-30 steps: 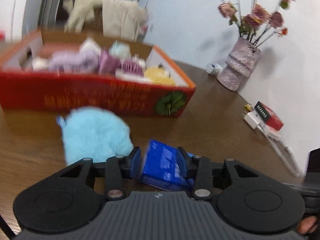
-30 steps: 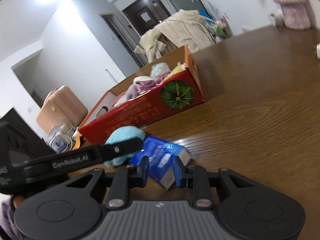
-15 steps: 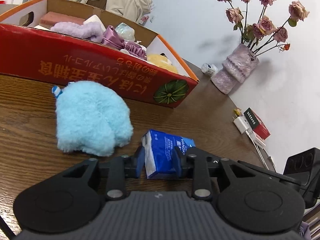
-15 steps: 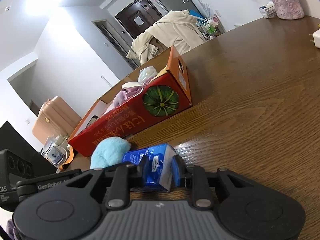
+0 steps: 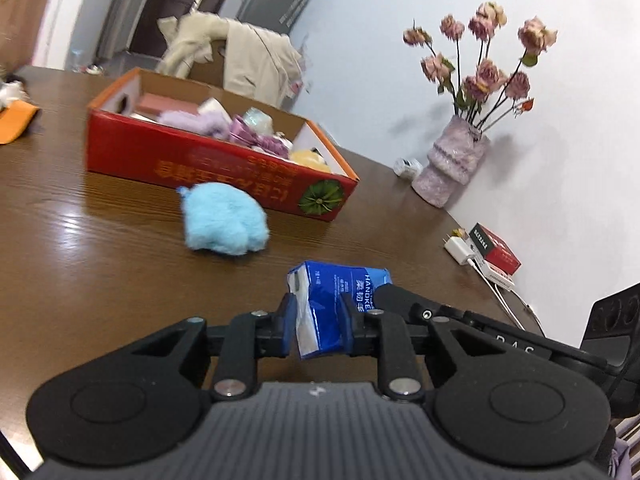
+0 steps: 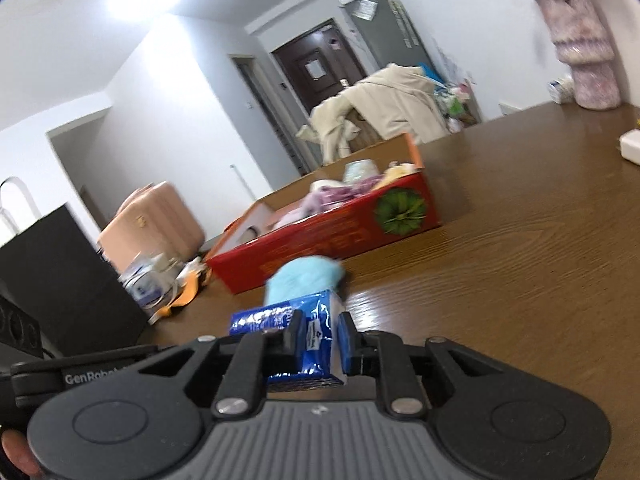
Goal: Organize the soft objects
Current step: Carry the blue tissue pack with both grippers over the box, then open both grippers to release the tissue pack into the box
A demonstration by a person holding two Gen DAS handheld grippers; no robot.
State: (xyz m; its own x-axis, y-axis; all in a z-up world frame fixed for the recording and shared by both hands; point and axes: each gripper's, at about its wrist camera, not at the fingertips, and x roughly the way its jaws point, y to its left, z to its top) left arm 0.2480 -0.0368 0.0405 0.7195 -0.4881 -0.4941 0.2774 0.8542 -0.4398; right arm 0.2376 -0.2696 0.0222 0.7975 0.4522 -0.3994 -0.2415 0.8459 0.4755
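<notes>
A blue tissue pack hangs just above the brown table, held from two sides. My left gripper has its pads on one end, jaws still closing and squeezing the wrapper. My right gripper presses on the other end of the pack, its jaws closing too. A fluffy light-blue plush lies on the table beyond the pack, in front of the red cardboard box. The box holds several soft items, purple, white and yellow. In the right wrist view the plush sits just behind the pack.
A pink vase with dried roses stands by the wall on the right. A white charger and a small red carton lie near the table's right edge. A pink suitcase and a black cabinet stand to the left.
Both grippers have drawn back from the red box and risen a little, carrying the tissue pack. The jaws have narrowed on it. The plush and box look farther off.
</notes>
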